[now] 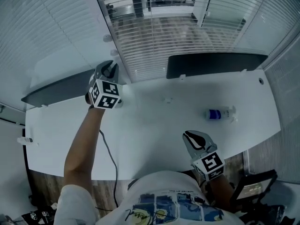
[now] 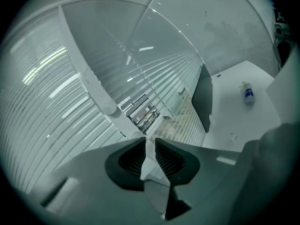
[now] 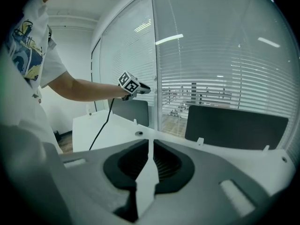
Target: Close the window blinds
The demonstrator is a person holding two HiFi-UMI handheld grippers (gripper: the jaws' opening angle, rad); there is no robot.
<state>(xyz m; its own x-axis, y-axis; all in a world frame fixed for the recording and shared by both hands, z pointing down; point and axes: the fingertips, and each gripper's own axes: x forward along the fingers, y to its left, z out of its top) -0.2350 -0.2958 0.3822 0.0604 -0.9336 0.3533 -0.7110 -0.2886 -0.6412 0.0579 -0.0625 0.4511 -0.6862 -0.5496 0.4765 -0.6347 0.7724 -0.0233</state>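
Note:
Slatted window blinds [image 1: 154, 46] hang behind glass beyond the white desk; through the middle pane's slats I see a room beyond. A round knob [image 1: 108, 38] sits on the white window post [image 1: 104, 18]. My left gripper [image 1: 111, 70] is raised at that post, below the knob, jaws a narrow gap apart. In the left gripper view the blinds [image 2: 154, 69] and the knob [image 2: 111, 109] lie ahead of the left gripper [image 2: 150, 146], and I see nothing held. My right gripper [image 1: 193, 136] hovers low over the desk's front edge, jaws together and empty; its own view shows the same [image 3: 150, 146].
A white desk [image 1: 154, 135] runs under the window. Two dark panels [image 1: 215, 64] [image 1: 56, 89] stand at its back edge. A spray bottle [image 1: 219, 114] lies on its side at the right. A black cable [image 1: 110, 158] hangs off the front edge.

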